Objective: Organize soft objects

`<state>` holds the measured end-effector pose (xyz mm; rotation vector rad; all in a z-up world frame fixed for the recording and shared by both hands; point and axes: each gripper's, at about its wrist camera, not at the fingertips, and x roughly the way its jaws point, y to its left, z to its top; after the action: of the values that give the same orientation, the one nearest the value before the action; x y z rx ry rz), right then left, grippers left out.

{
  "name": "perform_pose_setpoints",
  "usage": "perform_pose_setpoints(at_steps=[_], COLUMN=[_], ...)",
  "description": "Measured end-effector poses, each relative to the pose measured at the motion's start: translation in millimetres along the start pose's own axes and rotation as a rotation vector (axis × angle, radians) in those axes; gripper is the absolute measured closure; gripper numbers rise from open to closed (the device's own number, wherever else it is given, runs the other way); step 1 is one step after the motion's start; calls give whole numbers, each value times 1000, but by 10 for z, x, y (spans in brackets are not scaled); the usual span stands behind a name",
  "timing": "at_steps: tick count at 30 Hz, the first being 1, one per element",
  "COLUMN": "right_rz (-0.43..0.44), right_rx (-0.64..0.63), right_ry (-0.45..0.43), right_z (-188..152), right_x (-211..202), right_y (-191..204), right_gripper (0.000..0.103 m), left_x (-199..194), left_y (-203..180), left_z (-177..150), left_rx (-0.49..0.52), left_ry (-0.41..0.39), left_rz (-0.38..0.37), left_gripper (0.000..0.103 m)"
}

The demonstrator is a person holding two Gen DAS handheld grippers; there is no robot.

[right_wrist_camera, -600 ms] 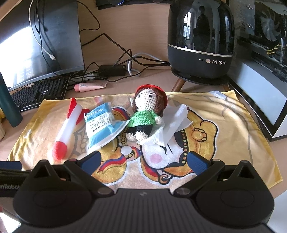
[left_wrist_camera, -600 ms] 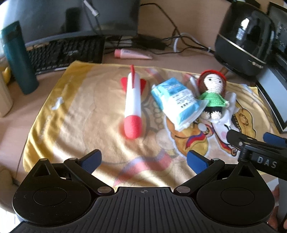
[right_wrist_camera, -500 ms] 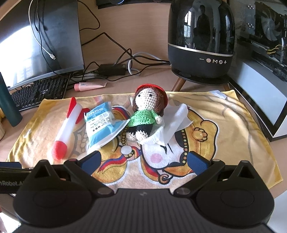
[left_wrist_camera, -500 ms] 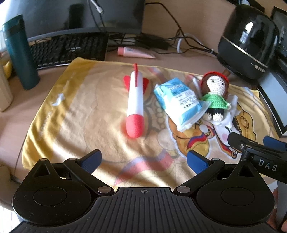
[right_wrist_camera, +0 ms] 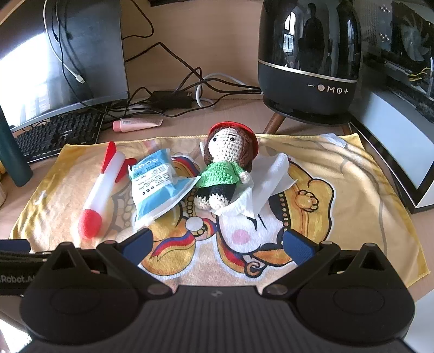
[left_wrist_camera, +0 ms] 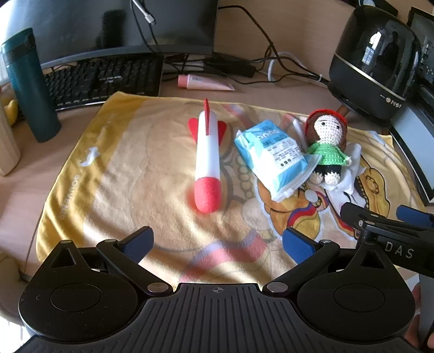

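Observation:
On a yellow printed towel (left_wrist_camera: 114, 176) (right_wrist_camera: 352, 190) lie a white foam rocket (left_wrist_camera: 207, 154) (right_wrist_camera: 101, 187) with red nose and fins, a blue tissue pack (left_wrist_camera: 271, 156) (right_wrist_camera: 156, 184), and a crocheted doll (left_wrist_camera: 326, 142) (right_wrist_camera: 225, 165) in a green top and red hat. The doll rests on a white tissue (right_wrist_camera: 267, 179) and overlaps the pack's edge. My left gripper (left_wrist_camera: 217, 244) hangs open above the towel's near edge, short of the rocket's nose. Just as empty, my right gripper (right_wrist_camera: 215, 243) stands open in front of the doll.
A black keyboard (left_wrist_camera: 103, 78), a dark monitor (left_wrist_camera: 114, 24), a pink tube (left_wrist_camera: 203, 82) and tangled cables (right_wrist_camera: 173, 95) sit behind the towel. A teal bottle (left_wrist_camera: 29, 84) stands at the left. A black round appliance (right_wrist_camera: 309, 54) stands at the back right.
The left gripper has pulled back and risen slightly, so the towel and objects look smaller and farther. The right gripper has barely moved. Nothing was grasped.

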<state>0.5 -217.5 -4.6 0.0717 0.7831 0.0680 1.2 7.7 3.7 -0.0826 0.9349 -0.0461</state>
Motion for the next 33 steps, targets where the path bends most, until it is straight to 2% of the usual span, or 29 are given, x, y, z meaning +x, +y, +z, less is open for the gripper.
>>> perform_pose_setpoints(at_steps=[12,33], right_rz=[7,1], right_rx=[-26,-6], right_ry=[23,42], right_z=[18,28], right_x=[54,120], right_y=[62,-67], right_gripper=[0,0], left_x=[17,131], left_y=[24,-92], left_z=[39,40], left_rx=[4,9], left_ry=[8,36], left_rz=[2,2], left_gripper=[0,0])
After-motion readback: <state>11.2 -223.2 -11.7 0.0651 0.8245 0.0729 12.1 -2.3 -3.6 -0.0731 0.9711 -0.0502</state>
